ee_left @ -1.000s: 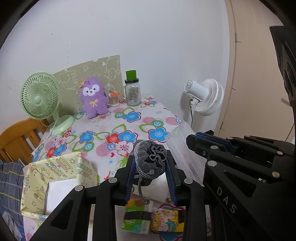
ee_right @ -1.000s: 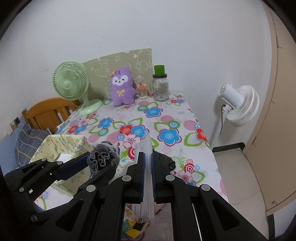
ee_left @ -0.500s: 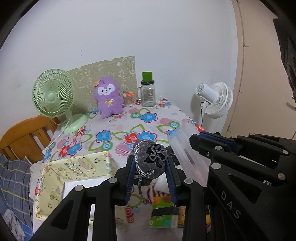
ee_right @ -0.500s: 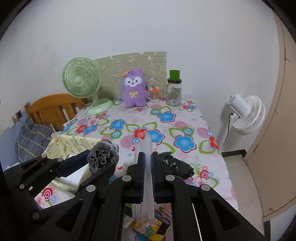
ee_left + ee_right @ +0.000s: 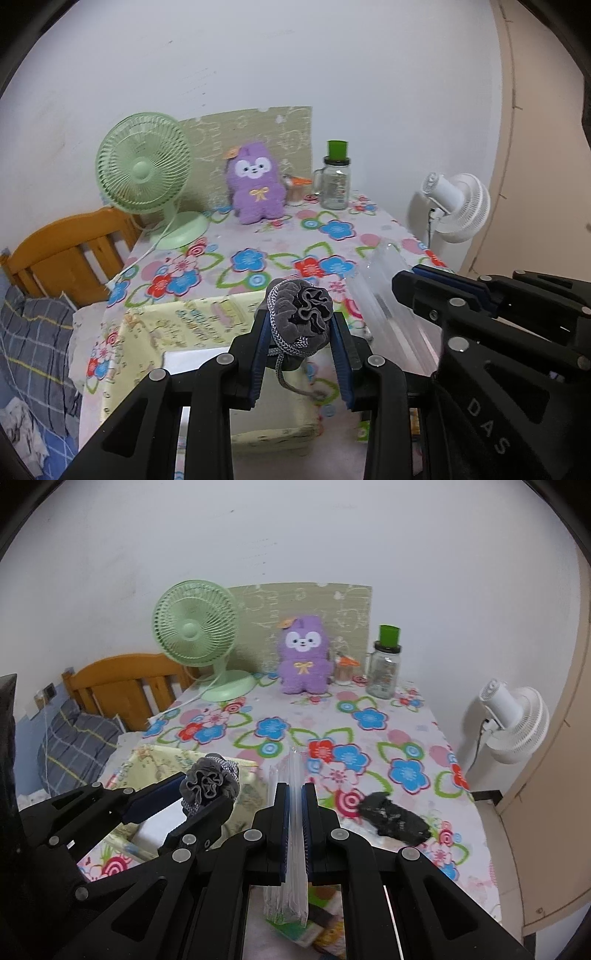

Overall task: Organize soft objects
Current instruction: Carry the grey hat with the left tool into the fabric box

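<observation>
Grippers both loaded. Your left gripper [image 5: 301, 339] is clamped on a grey drawstring pouch [image 5: 300, 317], held above the yellow fabric box [image 5: 207, 317] just below it. Your right gripper [image 5: 294, 812], just to its right, pinches a clear plastic sleeve [image 5: 291, 886] between its 2 fingers. Ahead and right of it, a black cloth [image 5: 393, 818] lies on the floral tablecloth [image 5: 369, 738].

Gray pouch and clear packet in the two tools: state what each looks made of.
Gray pouch: soft velvety fabric, matte, its mouth gathered into ruffles by a braided cord.
Clear packet: thin see-through plastic film, probably, glossy and pressed flat; what it contains cannot be told.
</observation>
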The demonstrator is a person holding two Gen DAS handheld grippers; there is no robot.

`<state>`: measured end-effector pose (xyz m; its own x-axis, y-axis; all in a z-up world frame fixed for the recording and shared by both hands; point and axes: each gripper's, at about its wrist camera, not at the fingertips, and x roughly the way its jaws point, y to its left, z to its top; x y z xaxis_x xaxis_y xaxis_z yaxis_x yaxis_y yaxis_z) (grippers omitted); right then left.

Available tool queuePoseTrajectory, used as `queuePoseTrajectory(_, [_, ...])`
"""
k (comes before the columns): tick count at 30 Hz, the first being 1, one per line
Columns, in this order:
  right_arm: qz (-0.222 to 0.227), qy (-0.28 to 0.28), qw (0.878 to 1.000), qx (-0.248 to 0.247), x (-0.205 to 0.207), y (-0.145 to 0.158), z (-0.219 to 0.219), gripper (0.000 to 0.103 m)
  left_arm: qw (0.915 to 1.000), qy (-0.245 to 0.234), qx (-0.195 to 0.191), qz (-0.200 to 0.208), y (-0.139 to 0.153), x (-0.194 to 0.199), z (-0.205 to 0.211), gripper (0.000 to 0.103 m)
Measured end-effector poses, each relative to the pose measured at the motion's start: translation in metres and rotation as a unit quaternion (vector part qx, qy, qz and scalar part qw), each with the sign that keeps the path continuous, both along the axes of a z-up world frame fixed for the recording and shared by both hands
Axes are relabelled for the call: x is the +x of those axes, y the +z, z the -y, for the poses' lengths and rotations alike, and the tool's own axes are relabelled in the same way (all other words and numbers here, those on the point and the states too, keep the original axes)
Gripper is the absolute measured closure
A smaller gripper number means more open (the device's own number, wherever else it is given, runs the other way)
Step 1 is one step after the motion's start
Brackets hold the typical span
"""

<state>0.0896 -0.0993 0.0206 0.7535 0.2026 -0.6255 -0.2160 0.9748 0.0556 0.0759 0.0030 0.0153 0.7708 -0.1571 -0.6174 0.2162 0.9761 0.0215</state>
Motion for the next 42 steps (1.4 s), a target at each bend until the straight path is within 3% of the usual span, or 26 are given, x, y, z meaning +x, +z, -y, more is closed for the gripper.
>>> queuePoseTrajectory(19, [-0.014,0.052,0.999,0.010,0.021,-0.003,-0.069,0.094,0.9983,0.052,0.007,-0.024,-0.014,0.021,-0.068,0.071])
queuePoseTrajectory(33, [-0.083,0.066,0.994,0.036,0.050,-0.044,-0.095,0.094,0.9936,0.066,0.031,-0.086,-0.053,0.045,-0.090,0.067])
queuePoseTrajectory(36, [-0.096,0.057,0.993,0.036,0.055,-0.053,-0.095,0.093,0.9924,0.063,0.032,-0.101,-0.062,0.048,-0.092,0.060])
queuePoseTrajectory(38, [-0.109,0.046,0.993,0.024,0.059,-0.060,-0.096,0.092,0.9920,0.059,0.031,-0.107,-0.066,0.051,-0.091,0.043])
queuePoseTrajectory(42, [-0.133,0.024,0.991,0.004,0.066,-0.074,-0.092,0.087,0.9916,0.044,0.030,-0.118,-0.072,0.052,-0.087,0.039])
